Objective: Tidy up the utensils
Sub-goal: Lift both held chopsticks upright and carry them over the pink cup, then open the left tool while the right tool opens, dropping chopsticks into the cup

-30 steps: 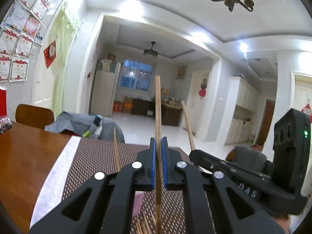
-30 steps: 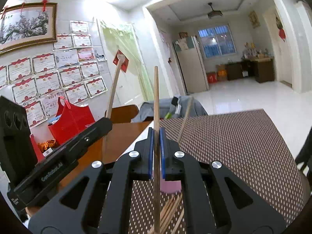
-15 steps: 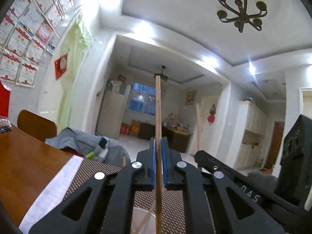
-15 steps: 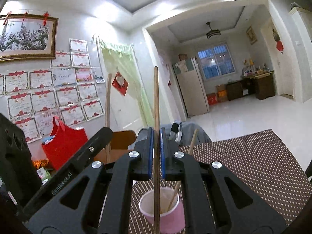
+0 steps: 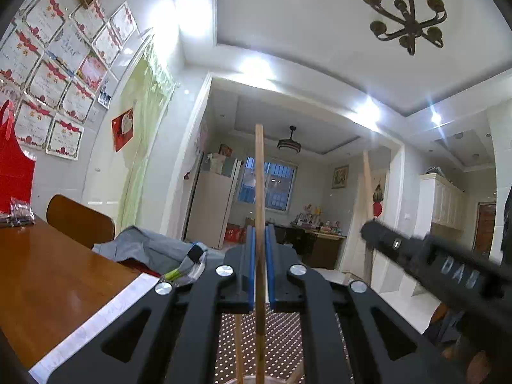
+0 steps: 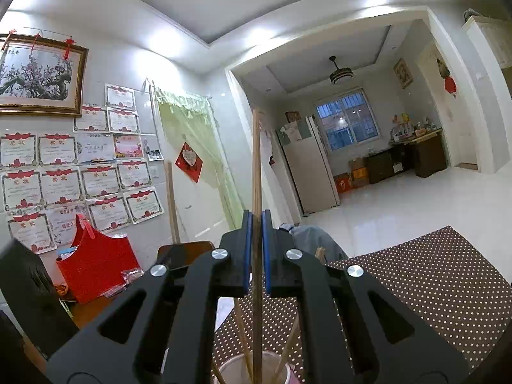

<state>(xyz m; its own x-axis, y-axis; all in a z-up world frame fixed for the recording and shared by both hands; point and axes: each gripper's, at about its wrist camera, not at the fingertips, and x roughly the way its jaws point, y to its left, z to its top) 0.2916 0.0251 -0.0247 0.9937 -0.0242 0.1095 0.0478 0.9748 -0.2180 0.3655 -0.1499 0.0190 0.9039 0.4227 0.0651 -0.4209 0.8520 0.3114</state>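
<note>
Left wrist view: left tool [image 5: 260, 268] pressed together on 1 upright wooden chopstick [image 5: 259, 192], top end high above the blue pads, lower end dropping toward a pink cup rim [image 5: 243, 380] cut off at the bottom edge. Another thin stick [image 5: 238, 345] leaning beside it under the tool. Dotted brown mat [image 5: 281, 345] below, its pale border strip meeting the bare wooden desk [image 5: 48, 281] at left. Open room ahead past the far desk edge; chair back [image 5: 80, 224] and grey cloth [image 5: 147, 249] there. Right tool's body blurred at right, its own chopstick rising behind it.

Right wrist view: right tool [image 6: 255, 249] clamped on 1 upright chopstick [image 6: 256, 166], lower end inside the pink cup [image 6: 236, 368], among 3 or so leaning sticks. Cup mostly hidden by the tool and cut by the bottom edge. Mat [image 6: 432, 281] clear to the right, its far edge against white floor. Red bag [image 6: 96, 268] on the desk at left, near the wall. Left tool's dark body at far left, hard to make out.
</note>
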